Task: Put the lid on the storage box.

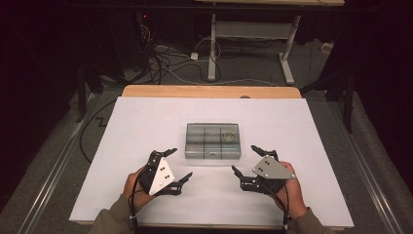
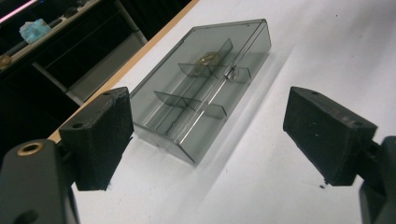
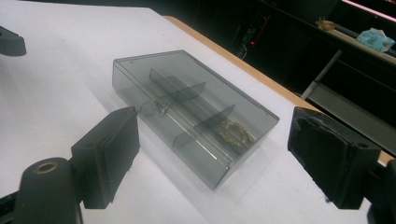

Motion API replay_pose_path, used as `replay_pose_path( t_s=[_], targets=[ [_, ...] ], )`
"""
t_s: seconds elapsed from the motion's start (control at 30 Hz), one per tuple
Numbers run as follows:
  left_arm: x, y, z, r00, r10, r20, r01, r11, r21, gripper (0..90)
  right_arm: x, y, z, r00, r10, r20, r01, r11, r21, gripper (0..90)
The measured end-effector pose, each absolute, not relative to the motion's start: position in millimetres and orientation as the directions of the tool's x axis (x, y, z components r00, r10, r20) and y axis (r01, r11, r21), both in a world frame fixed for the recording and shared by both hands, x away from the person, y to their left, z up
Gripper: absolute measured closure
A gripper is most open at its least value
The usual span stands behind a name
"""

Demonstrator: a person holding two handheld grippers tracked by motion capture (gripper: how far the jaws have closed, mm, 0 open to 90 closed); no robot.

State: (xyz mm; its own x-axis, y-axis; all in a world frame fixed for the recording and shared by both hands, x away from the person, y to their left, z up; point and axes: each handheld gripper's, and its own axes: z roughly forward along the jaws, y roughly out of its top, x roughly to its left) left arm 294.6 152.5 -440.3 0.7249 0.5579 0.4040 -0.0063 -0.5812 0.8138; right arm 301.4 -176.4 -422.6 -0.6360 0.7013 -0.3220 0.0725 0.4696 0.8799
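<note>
Grippers flank a smoky clear plastic box (image 1: 213, 141) in the high view. It lies closed near the middle of the white tabletop (image 1: 146, 122), divided inside into small compartments, and something small and pale sits in the far right compartment. The left gripper (image 1: 174, 164) is near the box's near left corner, apart from it, jaws spread wide with nothing between them. The right gripper (image 1: 247, 159) is near the near right corner, also apart, jaws spread the same way and empty. A hand (image 1: 134, 187) holds the left one from below, another hand (image 1: 292, 192) the right.

Left gripper view: the black padded jaws stand far apart at the bottom corners, and the box (image 2: 201, 88) lies ahead between them on the tabletop (image 2: 327, 56), not touching either jaw. Its dividers show through the tinted lid, with a small gold-coloured piece (image 2: 208, 58) in a far compartment; what it is I cannot tell.

Right gripper view: jaws again wide apart and holding nothing, the box (image 3: 187, 102) ahead between them. A gold chain-like piece (image 3: 233, 132) lies in the compartment nearest the right jaw. A dark tip of the left gripper (image 3: 10, 41) shows at the left edge.
</note>
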Motion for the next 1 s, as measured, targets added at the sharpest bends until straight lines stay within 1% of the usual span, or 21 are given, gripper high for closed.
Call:
replay_pose_path(
  t_s=[0.13,0.2,0.27,0.3,0.4,0.6,0.63,1.0],
  targets=[
    [290.9,157.9,-443.3,0.718,0.563,0.409,-0.001,-0.588,0.809,14.9,297.5,-181.9,-425.1,-0.631,0.705,-0.324,0.076,0.472,0.878,17.1],
    [289.0,160.5,-445.8,0.717,0.576,0.393,0.011,-0.572,0.82,14.9,296.0,-185.4,-426.6,-0.628,0.708,-0.322,0.081,0.471,0.878,17.0],
    [286.0,162.2,-449.9,0.715,0.605,0.35,0.034,-0.531,0.847,14.9,294.6,-189.6,-427.8,-0.623,0.713,-0.321,0.085,0.47,0.879,17.0],
    [285.4,163.5,-451.3,0.713,0.611,0.345,0.035,-0.521,0.853,14.9,293.8,-191.9,-428.3,-0.618,0.718,-0.32,0.089,0.468,0.879,17.0],
    [284.4,170.7,-453.2,0.702,0.611,0.366,0.033,-0.541,0.84,14.9,291.2,-199.8,-430.0,-0.606,0.73,-0.316,0.098,0.463,0.881,17.0],
    [281.7,181.7,-458.9,0.695,0.616,0.371,0.051,-0.557,0.829,14.9,286.9,-216.8,-434.9,-0.581,0.756,-0.301,0.125,0.448,0.885,17.0],
    [281.8,185.6,-458.6,0.693,0.604,0.394,0.052,-0.586,0.808,14.9,286.4,-219.6,-435.6,-0.576,0.759,-0.303,0.125,0.448,0.885,17.1],
    [279.2,202.4,-470.3,0.685,0.623,0.377,0.107,-0.598,0.794,14.9,281.2,-240.6,-444.3,-0.546,0.783,-0.298,0.142,0.437,0.888,17.2]
  ],
)
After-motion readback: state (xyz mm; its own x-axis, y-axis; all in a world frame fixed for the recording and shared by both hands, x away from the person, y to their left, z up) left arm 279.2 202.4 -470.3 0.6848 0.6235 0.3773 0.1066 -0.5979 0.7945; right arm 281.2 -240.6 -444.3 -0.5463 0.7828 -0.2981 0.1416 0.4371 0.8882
